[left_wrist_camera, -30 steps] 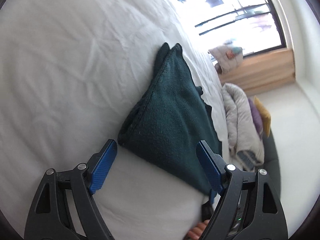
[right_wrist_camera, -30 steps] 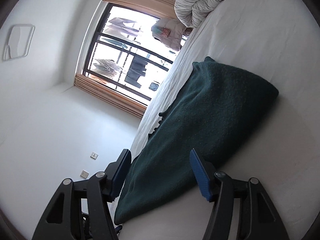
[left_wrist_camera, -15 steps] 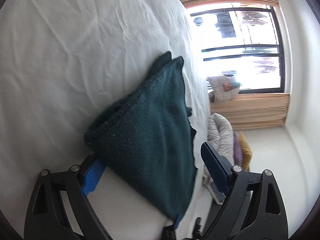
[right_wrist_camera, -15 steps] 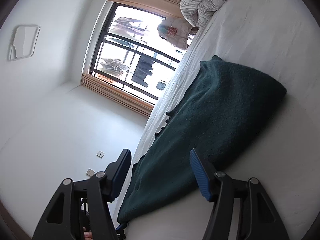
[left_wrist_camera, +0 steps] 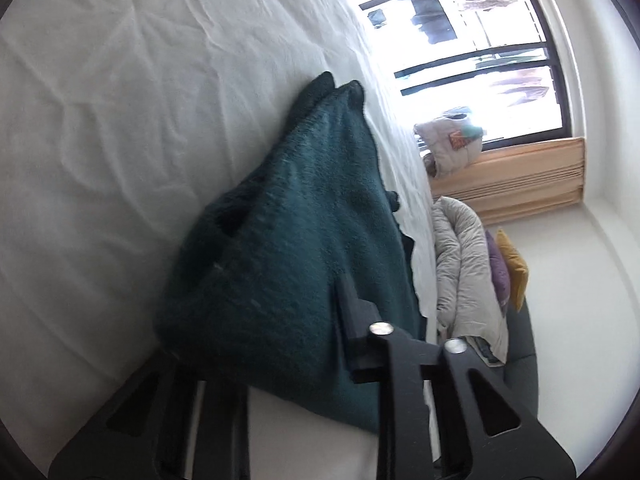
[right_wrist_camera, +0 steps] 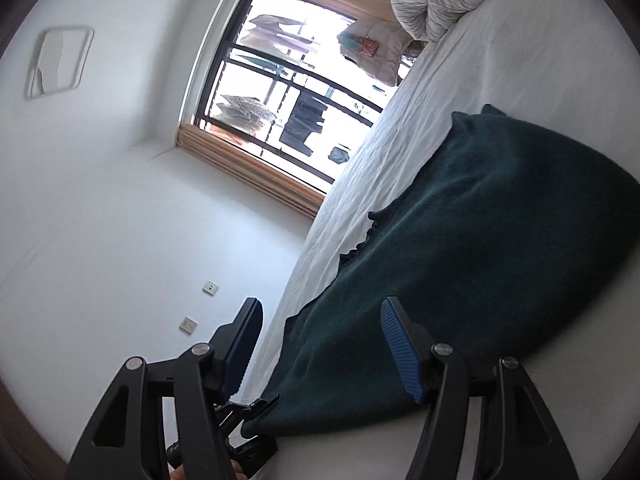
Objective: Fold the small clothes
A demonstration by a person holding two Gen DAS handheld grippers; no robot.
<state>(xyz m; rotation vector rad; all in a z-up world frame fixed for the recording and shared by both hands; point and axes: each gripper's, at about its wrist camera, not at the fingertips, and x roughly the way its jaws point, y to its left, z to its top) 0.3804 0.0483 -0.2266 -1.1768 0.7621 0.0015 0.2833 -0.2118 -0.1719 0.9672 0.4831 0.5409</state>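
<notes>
A dark green fleece garment lies folded on the white bed sheet, one edge near the side of the bed. My left gripper is at its near corner with the jaws closing; the cloth is pinched between them and covers one finger. In the right wrist view the same garment stretches away across the sheet. My right gripper hovers open over the garment's near edge, one finger past the bed's side, the other above the cloth. The left gripper shows below it, clamped on the corner.
A grey rolled duvet with purple and yellow cushions lies at the far end of the bed. A large window with a wooden sill is behind. White floor and wall sockets lie beside the bed.
My left gripper has pushed forward onto the garment's near corner and its jaws have come together on the cloth, bunching it. The right gripper has risen a little and stays open.
</notes>
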